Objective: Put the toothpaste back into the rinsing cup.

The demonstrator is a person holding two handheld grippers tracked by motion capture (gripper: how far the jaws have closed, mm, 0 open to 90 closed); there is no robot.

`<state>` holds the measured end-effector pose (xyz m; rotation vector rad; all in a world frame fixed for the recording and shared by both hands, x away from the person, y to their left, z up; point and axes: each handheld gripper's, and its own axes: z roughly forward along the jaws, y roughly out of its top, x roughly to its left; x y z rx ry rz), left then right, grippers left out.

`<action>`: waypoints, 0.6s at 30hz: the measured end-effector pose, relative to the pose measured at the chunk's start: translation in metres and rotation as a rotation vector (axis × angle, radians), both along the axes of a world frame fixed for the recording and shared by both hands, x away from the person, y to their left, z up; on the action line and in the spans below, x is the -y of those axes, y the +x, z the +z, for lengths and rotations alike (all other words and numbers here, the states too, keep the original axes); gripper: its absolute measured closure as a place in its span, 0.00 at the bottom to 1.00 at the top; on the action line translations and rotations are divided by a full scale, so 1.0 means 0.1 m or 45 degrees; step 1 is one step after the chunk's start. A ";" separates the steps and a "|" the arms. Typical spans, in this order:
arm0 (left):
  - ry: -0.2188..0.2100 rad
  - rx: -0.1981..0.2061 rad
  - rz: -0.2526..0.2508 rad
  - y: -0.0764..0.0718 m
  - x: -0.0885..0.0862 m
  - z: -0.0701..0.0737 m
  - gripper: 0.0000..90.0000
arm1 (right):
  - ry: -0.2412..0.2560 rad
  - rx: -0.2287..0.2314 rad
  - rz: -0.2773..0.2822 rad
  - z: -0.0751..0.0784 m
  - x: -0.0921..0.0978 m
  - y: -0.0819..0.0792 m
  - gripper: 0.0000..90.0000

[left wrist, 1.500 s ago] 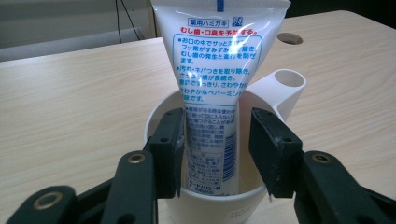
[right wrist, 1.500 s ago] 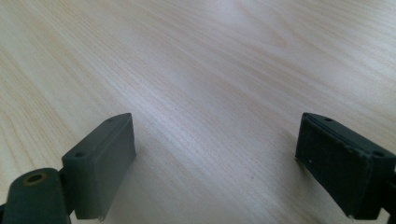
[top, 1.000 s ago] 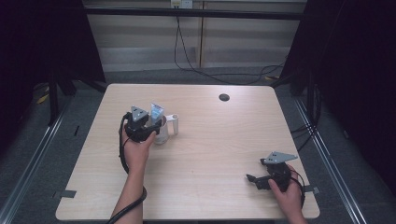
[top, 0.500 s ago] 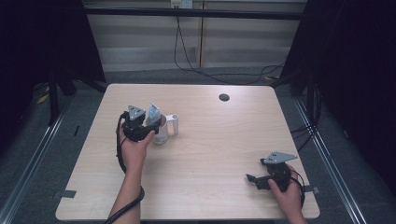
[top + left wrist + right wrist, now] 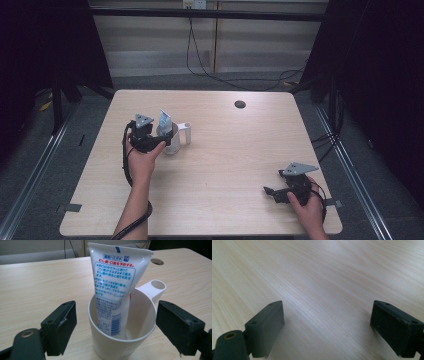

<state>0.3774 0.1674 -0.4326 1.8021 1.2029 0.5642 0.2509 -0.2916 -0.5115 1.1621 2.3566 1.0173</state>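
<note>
A white cup [image 5: 122,340] with a handle stood upright on the left half of the light wooden table [image 5: 225,150], and 1 toothpaste tube [image 5: 116,287] leaned inside it, its flat crimped end rising above the rim. The left gripper [image 5: 159,141] sat just near of the cup with its 2 jaws spread wide on either side of it; in the left gripper view neither jaw touched the cup wall. The right gripper [image 5: 272,192] rested low over the near right corner of the table, well apart from the cup, its jaws likewise wide apart with only bare wood between them. A dark round hole [image 5: 240,104] lay at the far edge.
</note>
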 end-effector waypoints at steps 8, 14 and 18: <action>-0.011 -0.015 -0.026 -0.03 -0.02 0.03 0.16 | -0.001 -0.005 -0.006 0.00 -0.01 0.00 0.12; -0.020 -0.024 -0.046 -0.07 -0.06 0.04 0.16 | 0.001 -0.005 -0.004 0.00 -0.01 0.01 0.12; -0.017 -0.024 -0.057 -0.10 -0.09 0.04 0.16 | 0.001 -0.004 -0.005 0.00 -0.01 0.01 0.12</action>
